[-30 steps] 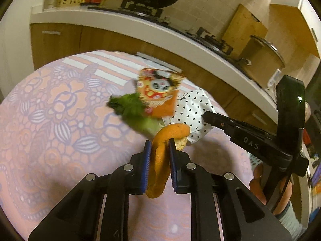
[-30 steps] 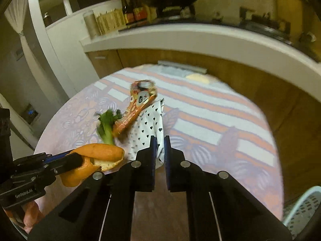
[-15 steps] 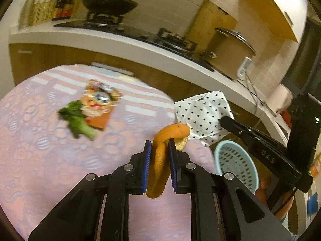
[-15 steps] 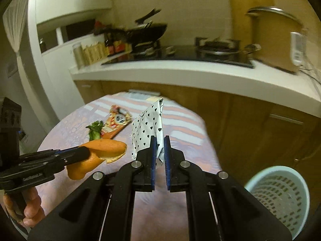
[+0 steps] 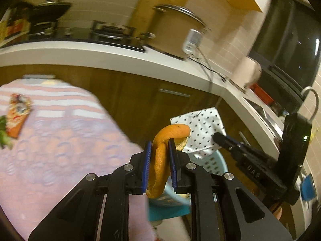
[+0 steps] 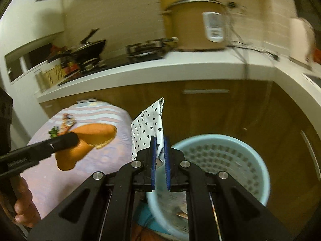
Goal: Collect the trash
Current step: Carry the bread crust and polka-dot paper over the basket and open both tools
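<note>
Two grippers clenched: left gripper (image 5: 159, 156) grips curled orange peel (image 5: 160, 160); right gripper (image 6: 159, 156) pinches heart-print wrapper (image 6: 148, 126). Only the right view shows the perforated blue basket (image 6: 258, 160) whole, lower right.

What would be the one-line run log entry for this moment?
left gripper: shut on orange peel | right gripper: shut on heart-print wrapper | light blue basket: below, in front | drop: not yet
</note>
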A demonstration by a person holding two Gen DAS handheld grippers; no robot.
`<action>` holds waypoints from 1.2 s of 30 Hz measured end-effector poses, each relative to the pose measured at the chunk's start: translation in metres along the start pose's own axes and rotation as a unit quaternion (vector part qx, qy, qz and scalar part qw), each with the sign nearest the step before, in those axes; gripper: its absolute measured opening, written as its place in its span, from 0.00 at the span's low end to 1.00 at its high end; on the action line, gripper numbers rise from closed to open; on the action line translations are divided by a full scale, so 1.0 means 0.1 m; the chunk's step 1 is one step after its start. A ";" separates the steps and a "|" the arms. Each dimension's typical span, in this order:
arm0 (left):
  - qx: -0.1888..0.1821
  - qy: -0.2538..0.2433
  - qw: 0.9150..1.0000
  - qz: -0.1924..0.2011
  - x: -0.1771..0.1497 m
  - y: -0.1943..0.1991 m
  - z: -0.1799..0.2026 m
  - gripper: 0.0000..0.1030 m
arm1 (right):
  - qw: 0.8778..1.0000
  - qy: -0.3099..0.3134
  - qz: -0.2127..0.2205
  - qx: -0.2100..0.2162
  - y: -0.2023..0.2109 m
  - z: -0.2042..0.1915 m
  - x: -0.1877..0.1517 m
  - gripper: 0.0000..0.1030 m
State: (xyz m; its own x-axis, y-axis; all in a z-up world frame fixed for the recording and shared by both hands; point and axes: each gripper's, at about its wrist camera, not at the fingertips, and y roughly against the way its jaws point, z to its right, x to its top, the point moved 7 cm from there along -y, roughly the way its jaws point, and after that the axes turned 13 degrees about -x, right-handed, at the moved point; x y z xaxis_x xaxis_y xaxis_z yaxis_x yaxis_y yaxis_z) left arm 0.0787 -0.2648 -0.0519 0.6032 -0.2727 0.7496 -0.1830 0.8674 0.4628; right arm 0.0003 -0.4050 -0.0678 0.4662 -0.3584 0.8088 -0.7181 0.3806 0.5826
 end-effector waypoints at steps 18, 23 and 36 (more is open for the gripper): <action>0.004 -0.033 0.995 -0.093 -0.33 -1.20 0.51 0.15 | 0.995 -0.075 -0.043 -0.055 -0.29 1.15 -0.42 0.06; 0.015 -0.029 0.994 -0.107 -0.40 -1.31 0.44 0.16 | 0.994 -0.071 -0.060 -0.055 -0.40 1.15 -0.51 0.06; 0.027 -0.021 0.995 -0.098 -0.34 -1.23 0.34 0.42 | 0.993 -0.064 -0.087 -0.042 -0.52 1.04 -0.57 0.08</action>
State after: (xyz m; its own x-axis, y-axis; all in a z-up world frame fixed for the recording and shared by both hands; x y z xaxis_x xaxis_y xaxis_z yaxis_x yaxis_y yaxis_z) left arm 0.0539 -0.3760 -0.1181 0.5986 -0.4519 0.6615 -0.1072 0.7731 0.6252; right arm -0.0429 -0.4931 -0.1529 0.5062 -0.5293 0.6809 -0.5832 0.3715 0.7224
